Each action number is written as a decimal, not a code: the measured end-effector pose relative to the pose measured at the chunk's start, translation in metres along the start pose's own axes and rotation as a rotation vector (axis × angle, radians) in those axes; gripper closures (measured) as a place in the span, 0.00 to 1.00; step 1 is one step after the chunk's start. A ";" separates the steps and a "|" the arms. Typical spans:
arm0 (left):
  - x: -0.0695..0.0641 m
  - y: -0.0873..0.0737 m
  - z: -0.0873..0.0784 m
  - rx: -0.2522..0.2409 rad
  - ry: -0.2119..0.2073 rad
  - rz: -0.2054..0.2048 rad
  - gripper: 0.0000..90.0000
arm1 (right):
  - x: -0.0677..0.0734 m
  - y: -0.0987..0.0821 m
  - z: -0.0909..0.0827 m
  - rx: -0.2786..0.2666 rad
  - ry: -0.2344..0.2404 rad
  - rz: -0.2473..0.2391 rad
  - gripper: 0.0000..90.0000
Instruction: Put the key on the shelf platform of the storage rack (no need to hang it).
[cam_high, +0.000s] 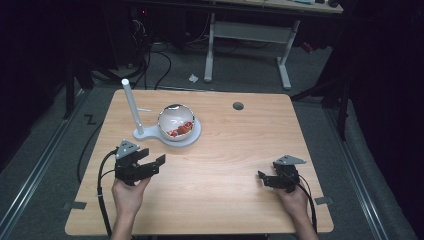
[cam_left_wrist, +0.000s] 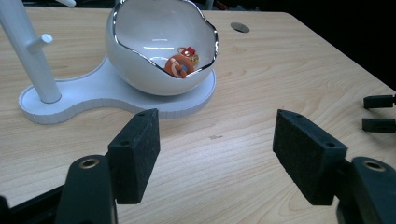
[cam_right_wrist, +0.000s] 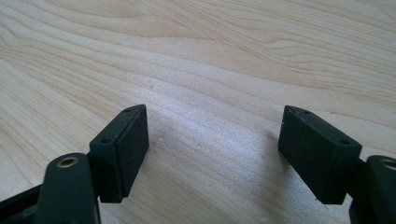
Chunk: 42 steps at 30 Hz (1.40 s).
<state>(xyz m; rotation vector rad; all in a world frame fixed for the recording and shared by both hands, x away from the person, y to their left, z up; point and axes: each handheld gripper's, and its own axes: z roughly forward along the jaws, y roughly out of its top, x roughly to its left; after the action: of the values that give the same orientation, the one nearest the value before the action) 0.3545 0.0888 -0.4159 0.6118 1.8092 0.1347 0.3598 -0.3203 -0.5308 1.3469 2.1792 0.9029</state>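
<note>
Your left tongs (cam_high: 150, 164) are open with nothing between them, and your right tongs (cam_high: 262, 178) are open and empty too, low over the bare counter (cam_high: 225, 150).

The egg-shaped white bowl (cam_left_wrist: 159, 46) sits just ahead of your left tongs, a little to the left. Inside it, low at the front, lies a small orange and red toy (cam_left_wrist: 181, 63). The right tongs are well apart from all of this.

The bowl's rim is jagged and shiny, and I think that is the main danger. If you come in low, a pad could bump the front wall and push the bowl along its flat white stand (cam_left_wrist: 93, 93). Go in from above instead. The toy is small and lies against the curved wall, so the pads may slip off it or pinch only an edge.

To the left of the bowl a tall white post (cam_left_wrist: 25, 51) with a little peg rises from the same stand. Swing wide and your left tongs could knock it, so keep to the bowl's open side.
</note>
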 end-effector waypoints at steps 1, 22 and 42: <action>0.001 -0.001 0.001 0.005 0.001 0.006 0.36 | 0.000 0.000 0.000 0.000 0.000 0.000 0.27; 0.006 -0.016 0.007 0.028 0.013 -0.005 0.36 | 0.000 0.000 0.000 -0.001 0.001 -0.002 0.27; 0.014 -0.043 0.022 0.051 0.055 0.014 0.36 | 0.000 0.000 0.000 0.000 0.002 -0.002 0.27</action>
<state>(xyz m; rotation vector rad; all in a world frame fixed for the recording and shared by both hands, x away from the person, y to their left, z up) 0.3574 0.0540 -0.4513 0.6619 1.8663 0.1161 0.3594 -0.3202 -0.5308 1.3444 2.1821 0.9035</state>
